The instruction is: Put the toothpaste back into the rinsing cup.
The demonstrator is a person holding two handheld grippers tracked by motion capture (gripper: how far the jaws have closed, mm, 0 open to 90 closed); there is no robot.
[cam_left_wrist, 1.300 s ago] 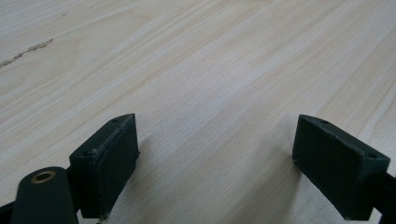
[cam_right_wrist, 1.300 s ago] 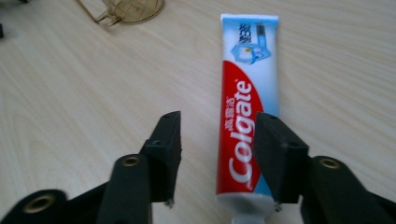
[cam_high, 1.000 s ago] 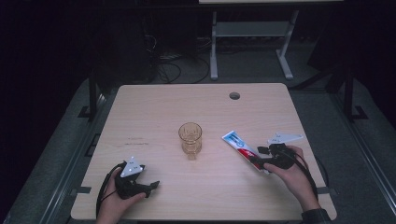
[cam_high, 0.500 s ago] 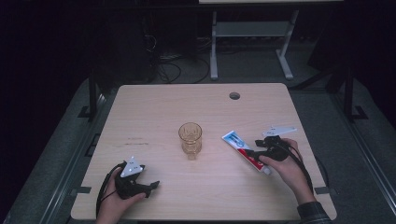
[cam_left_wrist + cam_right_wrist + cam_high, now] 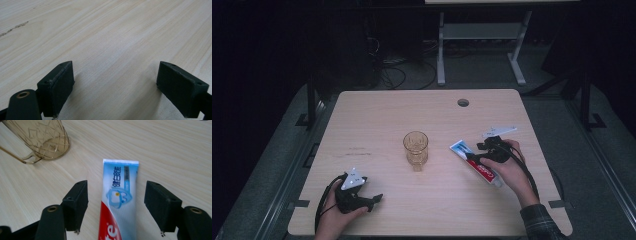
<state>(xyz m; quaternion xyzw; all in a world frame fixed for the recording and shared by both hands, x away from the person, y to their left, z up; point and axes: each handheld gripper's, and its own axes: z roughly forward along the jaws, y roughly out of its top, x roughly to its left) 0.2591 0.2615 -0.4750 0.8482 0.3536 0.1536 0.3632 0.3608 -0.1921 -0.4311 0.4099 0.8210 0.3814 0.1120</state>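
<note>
Your right gripper [image 5: 477, 159] has just been opening; its jaws stand spread on either side of the toothpaste tube [image 5: 119, 197], not pressing it. The tube lies flat on the table [image 5: 377, 120], right of the glass cup [image 5: 415, 148], its long axis diagonal, crimped end pointing up-left, cap toward you. Your left gripper [image 5: 374, 198] rests spread on bare wood

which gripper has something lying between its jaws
The right gripper: the toothpaste tube lies flat between its open jaws, pads apart from it. The left gripper has bare table between its jaws.

Red, white, blue toothpaste tube [image 5: 119, 202], amber patterned glass [image 5: 415, 147]
</note>
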